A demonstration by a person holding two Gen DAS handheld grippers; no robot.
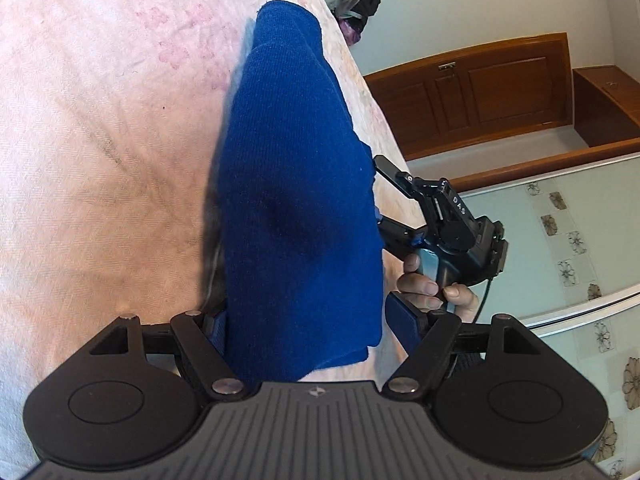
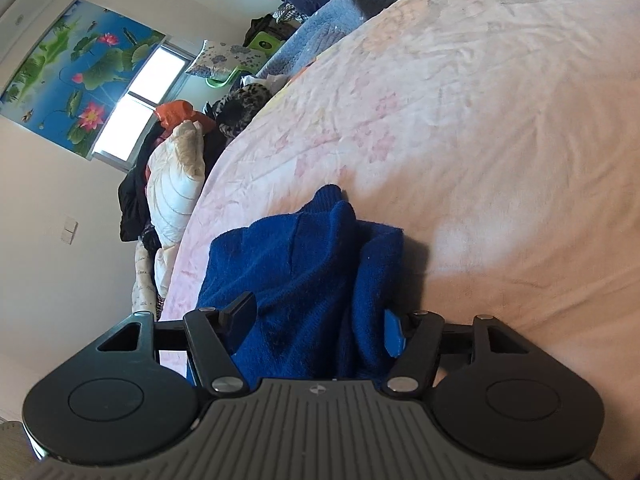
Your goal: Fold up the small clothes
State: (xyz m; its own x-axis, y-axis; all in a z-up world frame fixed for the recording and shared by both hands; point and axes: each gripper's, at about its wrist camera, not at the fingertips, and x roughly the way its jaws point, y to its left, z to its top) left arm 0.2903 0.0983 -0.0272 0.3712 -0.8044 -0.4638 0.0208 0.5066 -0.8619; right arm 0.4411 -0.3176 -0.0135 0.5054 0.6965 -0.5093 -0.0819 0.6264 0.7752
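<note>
A small blue knit garment (image 1: 296, 184) lies on the pink floral bed sheet (image 1: 100, 140) near the bed's edge. My left gripper (image 1: 312, 332) is open with its fingers on either side of the garment's near end, the cloth between them. In the right wrist view the same garment (image 2: 304, 264) is bunched between the spread fingers of my right gripper (image 2: 316, 332), which is open. The right gripper (image 1: 384, 200) also shows in the left wrist view, held by a hand at the garment's right edge, its tips hidden by the cloth.
The bed edge (image 1: 360, 80) runs just right of the garment, with a wooden cabinet (image 1: 480, 92) and tiled floor (image 1: 568, 248) beyond. Piled clothes and pillows (image 2: 176, 184) lie at the bed's far side, under a window (image 2: 136, 104).
</note>
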